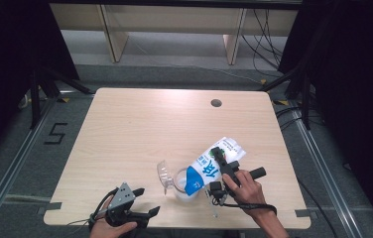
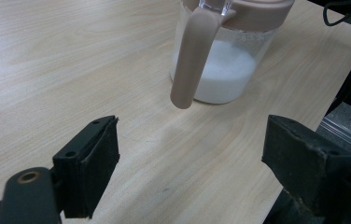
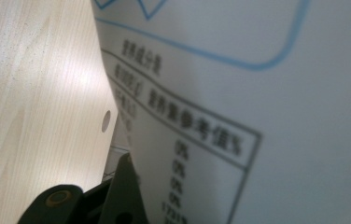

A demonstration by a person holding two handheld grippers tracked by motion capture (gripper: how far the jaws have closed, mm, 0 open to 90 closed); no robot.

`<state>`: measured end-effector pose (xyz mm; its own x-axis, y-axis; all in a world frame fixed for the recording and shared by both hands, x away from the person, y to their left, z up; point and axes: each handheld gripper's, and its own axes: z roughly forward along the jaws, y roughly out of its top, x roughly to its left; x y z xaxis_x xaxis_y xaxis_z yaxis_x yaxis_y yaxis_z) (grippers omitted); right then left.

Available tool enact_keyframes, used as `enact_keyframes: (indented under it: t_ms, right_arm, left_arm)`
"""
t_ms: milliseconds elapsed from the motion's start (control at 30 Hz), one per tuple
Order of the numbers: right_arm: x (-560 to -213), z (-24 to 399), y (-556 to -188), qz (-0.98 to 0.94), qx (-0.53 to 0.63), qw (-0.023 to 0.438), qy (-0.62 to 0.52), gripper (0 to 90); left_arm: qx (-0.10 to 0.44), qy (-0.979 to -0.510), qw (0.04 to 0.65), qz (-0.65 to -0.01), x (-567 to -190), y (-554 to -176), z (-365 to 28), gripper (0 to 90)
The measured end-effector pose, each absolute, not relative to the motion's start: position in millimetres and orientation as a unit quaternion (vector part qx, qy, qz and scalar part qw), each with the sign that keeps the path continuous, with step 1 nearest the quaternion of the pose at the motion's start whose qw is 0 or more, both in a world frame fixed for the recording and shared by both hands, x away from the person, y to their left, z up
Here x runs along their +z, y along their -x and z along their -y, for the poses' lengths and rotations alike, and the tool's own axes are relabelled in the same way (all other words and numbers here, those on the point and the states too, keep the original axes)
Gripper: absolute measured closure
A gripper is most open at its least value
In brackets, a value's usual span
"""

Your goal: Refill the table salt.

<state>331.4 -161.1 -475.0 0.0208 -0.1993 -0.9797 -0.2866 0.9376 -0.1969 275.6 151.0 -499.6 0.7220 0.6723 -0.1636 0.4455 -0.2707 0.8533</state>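
Observation:
A white and blue milk carton hangs tilted over a clear jug, its top end down at the jug's mouth. My right gripper is shut on the carton's sides, held by a hand at the table's front right. In the right gripper view the carton's printed label is pressed against one of that gripper's fingers. The jug holds white liquid at the bottom and has a brownish handle. My left gripper is open and empty near the front edge, left of the jug; its jaws stand wide apart.
The jug's clear lid is flipped open to the left. The light wooden table has a round cable hole at the back right. The floor drops away just beyond the front edge.

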Motion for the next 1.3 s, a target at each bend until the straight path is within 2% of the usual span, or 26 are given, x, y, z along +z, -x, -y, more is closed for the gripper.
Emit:
enact_keyframes:
  t_ms: [533, 900, 1300]
  right_arm:
    - [-471.6, 159.4, -332.6, -0.688, 0.027, 0.698, 0.196, 69.8]
    - [-476.2, 162.0, -331.6, -0.697, 0.044, 0.698, 0.162, 70.5]
    - [-474.5, 161.4, -332.2, -0.695, 0.042, 0.696, 0.173, 71.1]
  left_arm:
    - [0.116, -0.788, 0.491, -0.354, -499.8, -275.8, -151.0, 17.9]
    - [0.116, -0.788, 0.489, -0.355, -499.6, -275.6, -150.9, 17.9]
    - [0.116, -0.788, 0.489, -0.355, -499.7, -275.7, -151.0, 17.9]
